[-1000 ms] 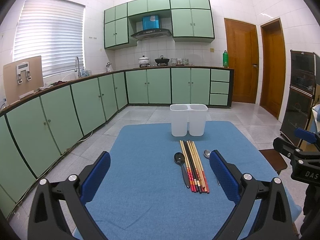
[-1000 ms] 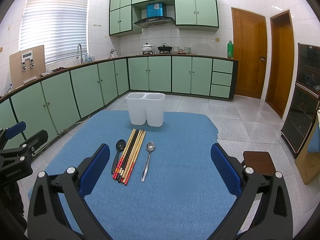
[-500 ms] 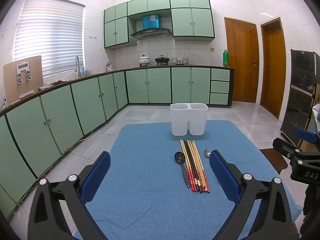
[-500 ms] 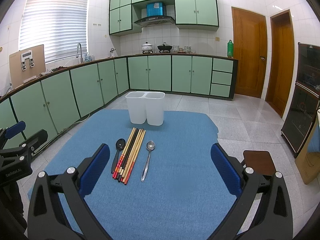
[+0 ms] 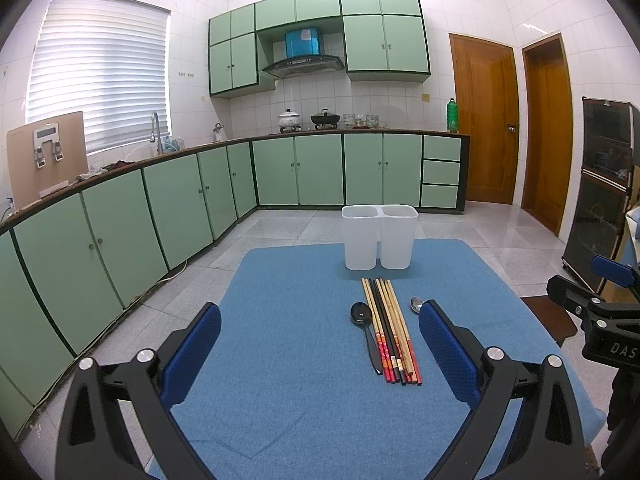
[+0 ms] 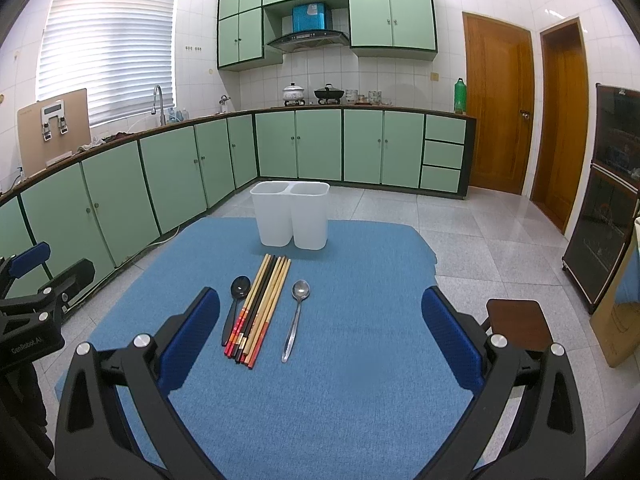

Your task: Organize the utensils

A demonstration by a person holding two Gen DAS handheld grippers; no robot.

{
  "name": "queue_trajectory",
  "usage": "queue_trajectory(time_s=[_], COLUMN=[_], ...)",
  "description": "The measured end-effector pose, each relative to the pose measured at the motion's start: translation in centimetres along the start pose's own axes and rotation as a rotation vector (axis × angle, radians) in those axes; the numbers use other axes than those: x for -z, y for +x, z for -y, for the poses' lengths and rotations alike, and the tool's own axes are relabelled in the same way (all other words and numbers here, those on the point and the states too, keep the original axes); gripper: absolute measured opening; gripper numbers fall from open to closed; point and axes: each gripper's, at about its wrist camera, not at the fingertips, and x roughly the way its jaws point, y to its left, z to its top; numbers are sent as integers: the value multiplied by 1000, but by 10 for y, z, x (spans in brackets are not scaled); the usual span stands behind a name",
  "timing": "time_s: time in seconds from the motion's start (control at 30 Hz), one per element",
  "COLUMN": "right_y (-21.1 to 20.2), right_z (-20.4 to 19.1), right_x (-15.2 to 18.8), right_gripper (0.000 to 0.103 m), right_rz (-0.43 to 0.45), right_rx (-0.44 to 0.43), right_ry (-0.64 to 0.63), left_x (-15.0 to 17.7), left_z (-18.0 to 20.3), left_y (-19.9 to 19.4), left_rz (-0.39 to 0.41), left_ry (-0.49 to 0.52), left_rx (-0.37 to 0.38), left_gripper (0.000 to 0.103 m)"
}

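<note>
Nothing is picked up so far; left gripper (image 5: 320, 344) and right gripper (image 6: 320, 328) hover spread wide, holding nothing; black spoon (image 6: 236, 304), chopsticks (image 6: 262, 306), steel spoon (image 6: 295, 316) lie side by side before the white two-compartment holder (image 6: 291, 216); next, probably descend and pinch one utensil

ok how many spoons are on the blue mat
2. A black spoon lies left of the chopsticks; a metal spoon lies to their right. None seems hidden.

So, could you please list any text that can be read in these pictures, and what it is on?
"DAS", cut off by the frame edge: on the right gripper body.
"GenRobot.AI": on the left gripper body.
Blue box above the range hood: print too blurred to read.
</note>
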Motion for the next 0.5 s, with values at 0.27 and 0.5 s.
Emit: queue_trajectory(time_s=[0.27, 0.5], right_y=[1, 17], right_z=[0, 8], right_x=[1, 22], right_gripper=[98, 98], right_rz=[-2, -16], right_rx=[0, 2], right_ry=[-1, 0], left_x=[1, 0], left_z=[0, -1], left_y=[2, 8], left_rz=[-3, -17], left_ry=[0, 2], left_rx=[0, -2], left_gripper=[97, 97])
